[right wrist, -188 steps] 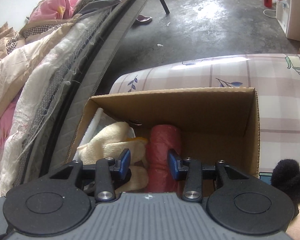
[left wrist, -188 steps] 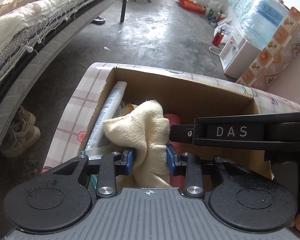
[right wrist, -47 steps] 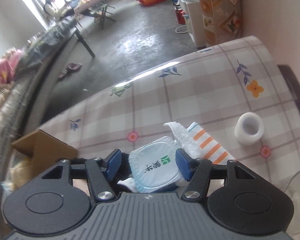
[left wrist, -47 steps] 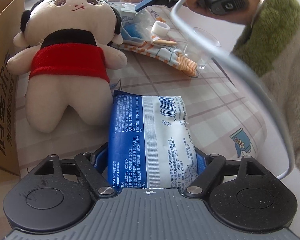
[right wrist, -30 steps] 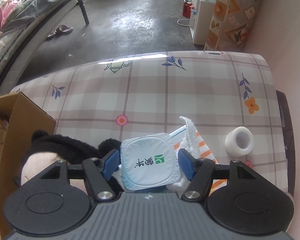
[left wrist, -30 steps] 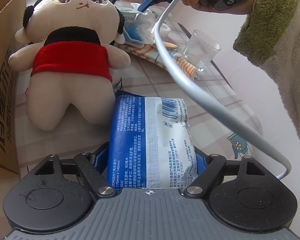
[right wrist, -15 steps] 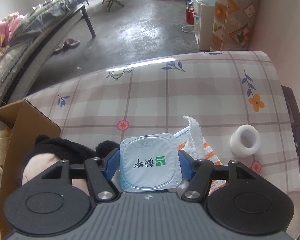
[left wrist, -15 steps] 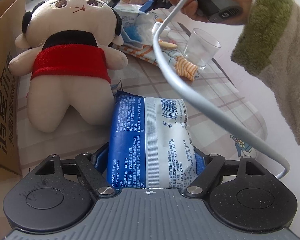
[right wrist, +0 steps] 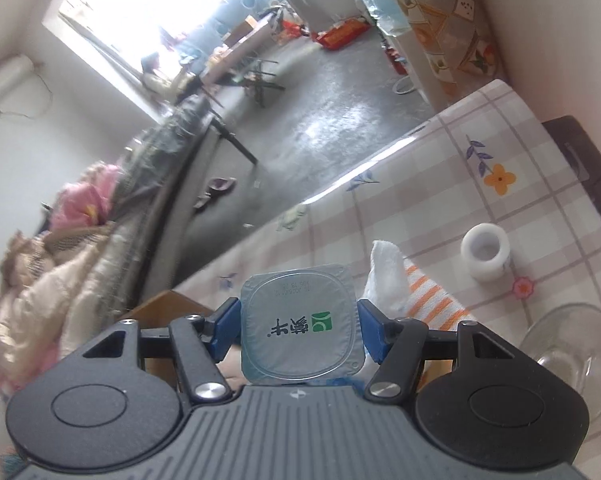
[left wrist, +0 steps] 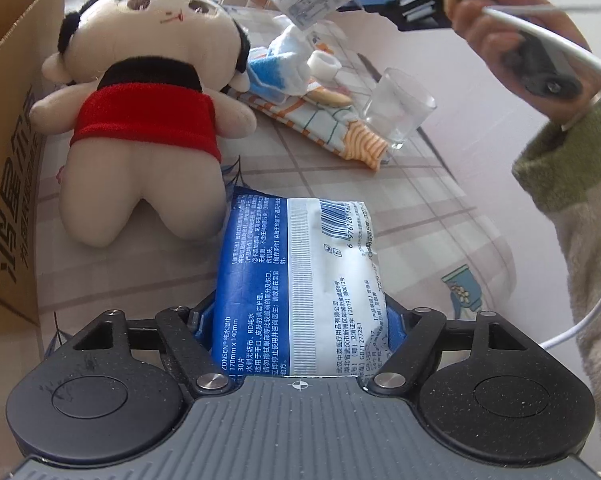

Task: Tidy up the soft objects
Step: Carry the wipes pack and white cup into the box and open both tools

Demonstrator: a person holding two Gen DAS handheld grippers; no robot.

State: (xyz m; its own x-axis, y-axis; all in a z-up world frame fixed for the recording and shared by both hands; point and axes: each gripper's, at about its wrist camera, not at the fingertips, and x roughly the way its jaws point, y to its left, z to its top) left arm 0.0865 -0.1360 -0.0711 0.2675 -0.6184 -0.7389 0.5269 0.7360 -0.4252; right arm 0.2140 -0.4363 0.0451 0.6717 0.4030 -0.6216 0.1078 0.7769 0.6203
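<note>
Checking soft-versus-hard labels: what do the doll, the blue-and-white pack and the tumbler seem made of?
Doll: plush fabric, fuzzy nap, stitched face.
Blue-and-white pack: glossy plastic film, crinkled, crimped end seal, printed barcode; probably wet wipes.
Tumbler: clear and rigid; glass or hard plastic, cannot tell which.

Bare checked tablecloth (left wrist: 416,200) lies open right of the blue-and-white wipes pack (left wrist: 300,280). Ahead, the red-shirted plush doll (left wrist: 140,120) touches the pack; the brown cardboard box (left wrist: 12,160) walls the left; a clear glass (left wrist: 396,114) and striped towel (left wrist: 320,120) crowd the far side.
</note>
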